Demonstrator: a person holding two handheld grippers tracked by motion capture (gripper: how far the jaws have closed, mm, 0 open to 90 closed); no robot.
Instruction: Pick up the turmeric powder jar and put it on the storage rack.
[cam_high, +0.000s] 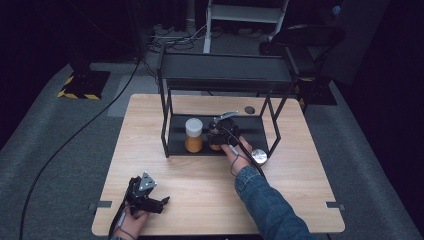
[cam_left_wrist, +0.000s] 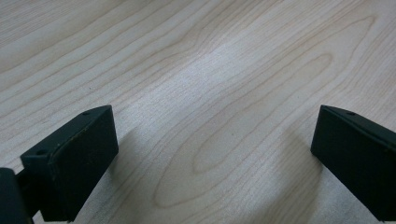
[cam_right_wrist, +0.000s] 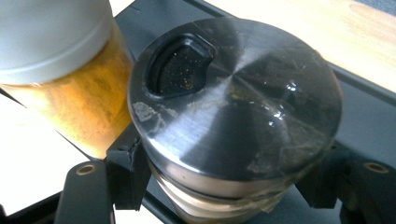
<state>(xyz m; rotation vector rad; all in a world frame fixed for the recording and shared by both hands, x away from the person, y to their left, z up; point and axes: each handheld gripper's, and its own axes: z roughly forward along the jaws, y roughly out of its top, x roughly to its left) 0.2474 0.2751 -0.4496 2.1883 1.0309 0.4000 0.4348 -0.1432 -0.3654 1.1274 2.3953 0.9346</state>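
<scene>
Steel-lidded jar (cam_right_wrist: 233, 116), base hidden, clamped in right claw (cam_right_wrist: 224, 186).

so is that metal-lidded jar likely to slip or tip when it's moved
The metal-lidded jar is probably rigid and smooth, so it could slip. The right tool grips just under the lid, which likely steadies it. The neighbouring spice jar stands close and could get knocked.

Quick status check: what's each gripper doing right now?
Left gripper: open, empty, over the light wooden table.
Right gripper: shut on the round jar with a brushed-metal lid, on the black shelf rack.
</scene>
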